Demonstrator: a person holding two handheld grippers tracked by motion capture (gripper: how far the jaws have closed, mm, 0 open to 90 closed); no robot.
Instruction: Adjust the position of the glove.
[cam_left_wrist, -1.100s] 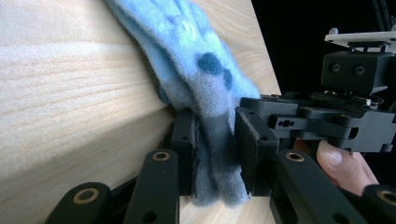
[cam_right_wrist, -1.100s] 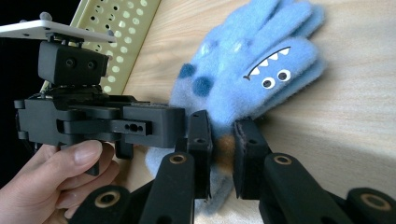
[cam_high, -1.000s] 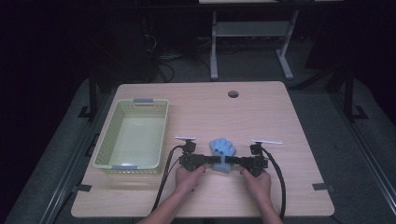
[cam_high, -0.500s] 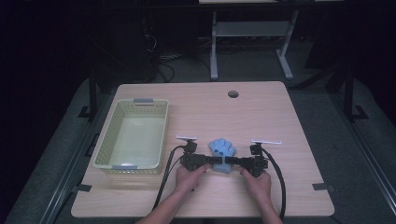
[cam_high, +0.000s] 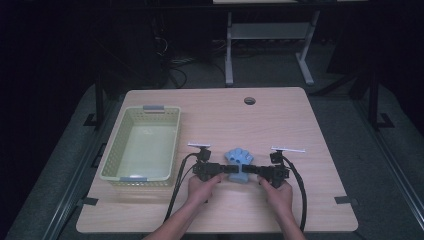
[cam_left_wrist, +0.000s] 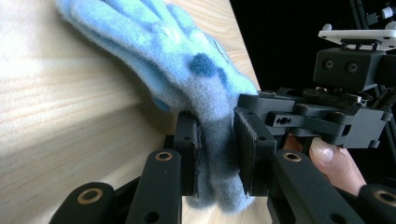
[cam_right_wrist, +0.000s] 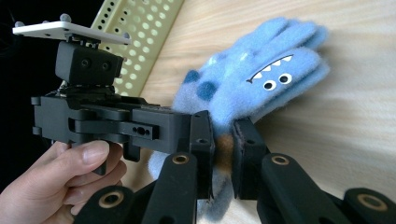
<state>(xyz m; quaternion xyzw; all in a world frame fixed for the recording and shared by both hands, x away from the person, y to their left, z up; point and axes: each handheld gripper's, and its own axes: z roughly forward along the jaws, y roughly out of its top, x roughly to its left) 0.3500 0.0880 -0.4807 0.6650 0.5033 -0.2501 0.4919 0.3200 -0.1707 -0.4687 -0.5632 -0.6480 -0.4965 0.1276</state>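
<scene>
We pinch the blue monster glove (cam_high: 239, 161) by its cuff with the left claw (cam_high: 226, 170) and right claw (cam_high: 251, 171), both clamped on it. It lies on the tabletop (cam_high: 300, 125), at three o'clock of the yellow-green basket (cam_high: 114, 150)

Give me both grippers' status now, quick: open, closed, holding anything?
Left gripper: closed, fingers pinching the cuff end of the blue fleece glove.
Right gripper: closed, gripping the same glove from the opposite side.

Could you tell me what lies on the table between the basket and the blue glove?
In the high view, the left gripper, shut on the blue glove, and its cable lie between the glove and the basket; the rest is bare wood.
</scene>
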